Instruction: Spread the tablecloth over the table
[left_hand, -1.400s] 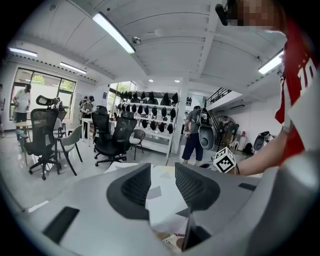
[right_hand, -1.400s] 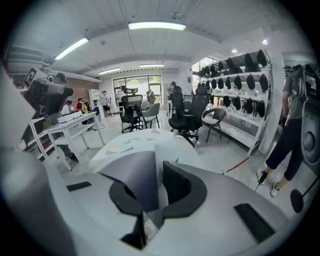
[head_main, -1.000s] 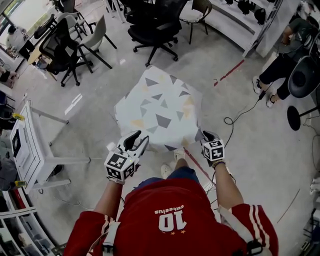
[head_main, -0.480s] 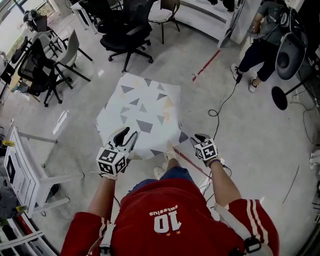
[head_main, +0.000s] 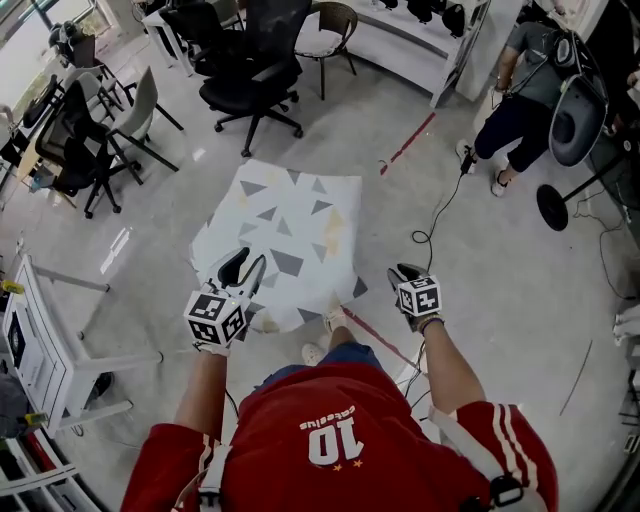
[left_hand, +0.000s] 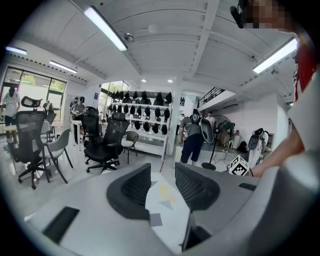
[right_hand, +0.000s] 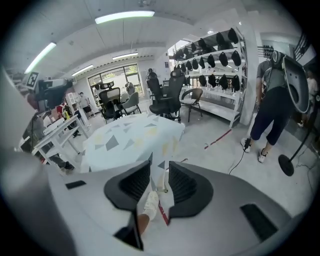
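White patterned tablecloth (head_main: 285, 240) lay with its long axis pointing at the black office chair (head_main: 250, 70). At its edge opposite that chair, the left gripper (head_main: 248, 262) straddled cloth, jaws parted; the right gripper (head_main: 405, 273) hung released.

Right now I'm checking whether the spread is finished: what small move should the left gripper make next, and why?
Probably draw the left gripper back off the tablecloth. The cloth lies spread out, its near edge sits between that gripper's parted jaws, and the right gripper hangs clear.
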